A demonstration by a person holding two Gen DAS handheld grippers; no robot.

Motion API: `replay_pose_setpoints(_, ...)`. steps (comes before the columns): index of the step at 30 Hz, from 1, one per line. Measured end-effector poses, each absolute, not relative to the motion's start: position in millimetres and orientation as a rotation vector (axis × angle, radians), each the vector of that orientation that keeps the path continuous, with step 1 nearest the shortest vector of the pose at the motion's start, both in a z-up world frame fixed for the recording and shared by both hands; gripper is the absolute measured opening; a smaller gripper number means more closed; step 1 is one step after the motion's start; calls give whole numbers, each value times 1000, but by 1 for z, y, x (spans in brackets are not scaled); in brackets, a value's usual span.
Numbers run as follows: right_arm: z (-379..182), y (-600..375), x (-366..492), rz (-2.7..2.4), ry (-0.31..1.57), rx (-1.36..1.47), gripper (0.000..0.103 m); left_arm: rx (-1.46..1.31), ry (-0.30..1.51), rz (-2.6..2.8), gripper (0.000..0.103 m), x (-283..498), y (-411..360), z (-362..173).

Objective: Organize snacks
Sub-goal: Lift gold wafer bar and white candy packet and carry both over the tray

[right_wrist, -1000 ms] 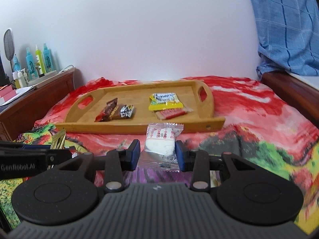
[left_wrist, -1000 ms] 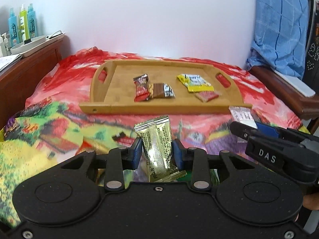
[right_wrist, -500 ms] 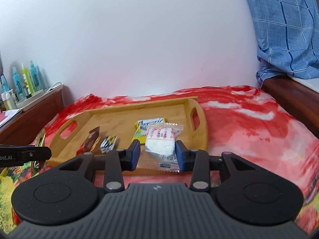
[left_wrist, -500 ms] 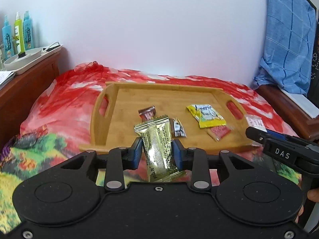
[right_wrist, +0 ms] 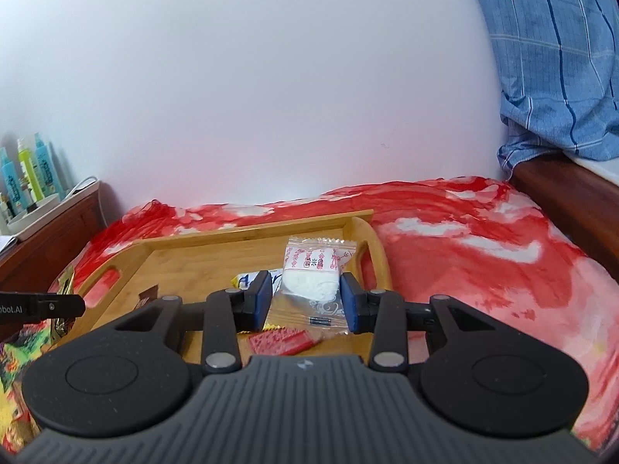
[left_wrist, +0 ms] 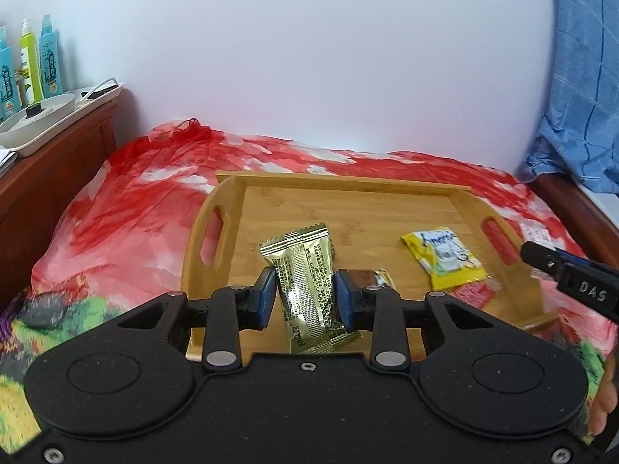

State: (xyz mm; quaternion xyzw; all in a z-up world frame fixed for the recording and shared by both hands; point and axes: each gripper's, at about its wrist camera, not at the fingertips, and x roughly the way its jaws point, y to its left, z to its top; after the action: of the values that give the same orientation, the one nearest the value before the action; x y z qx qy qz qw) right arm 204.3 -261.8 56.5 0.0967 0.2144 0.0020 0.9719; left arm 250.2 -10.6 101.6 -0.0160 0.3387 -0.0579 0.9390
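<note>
My left gripper (left_wrist: pixel 305 295) is shut on a gold foil snack packet (left_wrist: pixel 305 270) and holds it over the near left part of the wooden tray (left_wrist: pixel 348 201). My right gripper (right_wrist: pixel 305 297) is shut on a clear packet with a white sweet (right_wrist: pixel 313 282) and holds it over the tray's right end (right_wrist: pixel 216 247). On the tray lie a yellow packet (left_wrist: pixel 445 257), a red packet (left_wrist: pixel 470 294) and a brown chocolate bar (left_wrist: pixel 365 276), partly hidden by my fingers. The red packet also shows in the right wrist view (right_wrist: pixel 284 342).
The tray rests on a red flowered bedspread (left_wrist: pixel 127 224). A wooden side table at the left holds a white tray (left_wrist: pixel 42 123) and bottles (left_wrist: pixel 31 62). A blue checked cloth (right_wrist: pixel 557 54) hangs at the right over a wooden bed frame (right_wrist: pixel 572 197).
Both grippers have moved forward with their packets and now hang over the tray instead of over the bedspread in front of it.
</note>
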Motion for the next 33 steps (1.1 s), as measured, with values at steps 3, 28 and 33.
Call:
replay_pose_setpoints(3,55,-266,216,5,438,202,43,-21,704,-112,31,267,-8,96)
replay_pose_setpoints(28,31,-263,281,7,530,127,43,-4,736,-104,32,319,-9,50)
replay_pose_setpoints(33,28,-262,283,5,545,127,44,-15,728,-105,32,321,-7,48)
